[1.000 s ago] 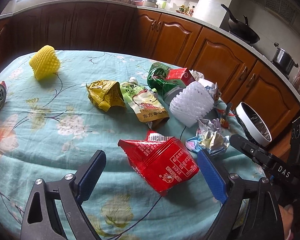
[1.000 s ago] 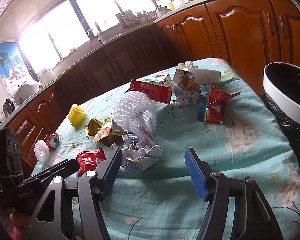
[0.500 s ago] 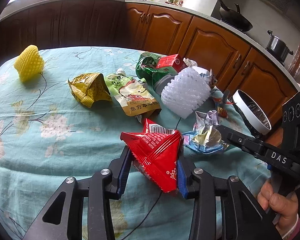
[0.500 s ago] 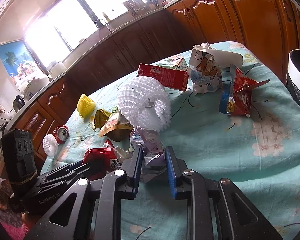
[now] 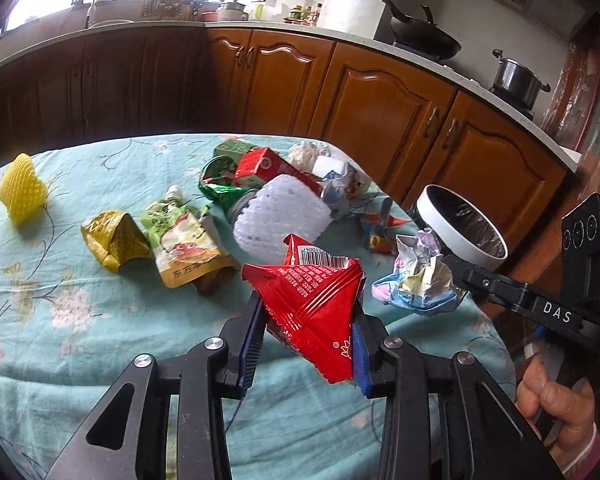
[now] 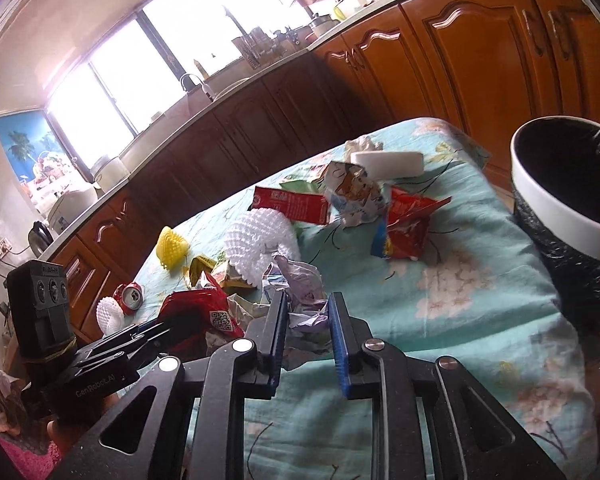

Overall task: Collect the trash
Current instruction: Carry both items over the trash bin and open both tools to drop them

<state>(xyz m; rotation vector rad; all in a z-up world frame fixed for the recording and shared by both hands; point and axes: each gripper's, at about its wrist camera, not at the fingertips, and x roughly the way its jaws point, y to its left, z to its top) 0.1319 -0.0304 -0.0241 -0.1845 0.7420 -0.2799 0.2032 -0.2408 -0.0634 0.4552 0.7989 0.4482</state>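
Red crinkled foil fills the middle of the left wrist view: a red snack wrapper (image 5: 314, 300) is clamped between the blue-padded fingers (image 5: 247, 344) of the left gripper (image 5: 304, 346) and looks lifted clear of the teal floral cloth on the tabletop (image 5: 60, 320). To its right, the right gripper (image 6: 306, 330) has its fingers drawn nearly together around a crumpled paper ball (image 5: 418, 276), which also appears raised, near the right edge of the tabletop. Just past that edge stands the trash bin (image 5: 460, 224), white-rimmed with a dark liner.

Both loads are light and springy, so a firm, steady squeeze seems wise. The bin lies to the right, so the paper should probably go first, carried fully over the rim before the fingers part. The wrapper should follow only when the right gripper is out of the way, kept high enough to clear the litter in between.

A second ago both pairs of fingers stood wide open, with the wrapper and the paper lying on the cloth. Half a second ago they had closed on them at cloth level. Now both pieces sit higher in view.

Left behind, from left to right, are a yellow foam net (image 5: 22, 188), a yellow packet (image 5: 114, 244), a green drink pouch (image 5: 182, 246), a white foam net (image 5: 282, 216) and a red carton (image 5: 270, 168).
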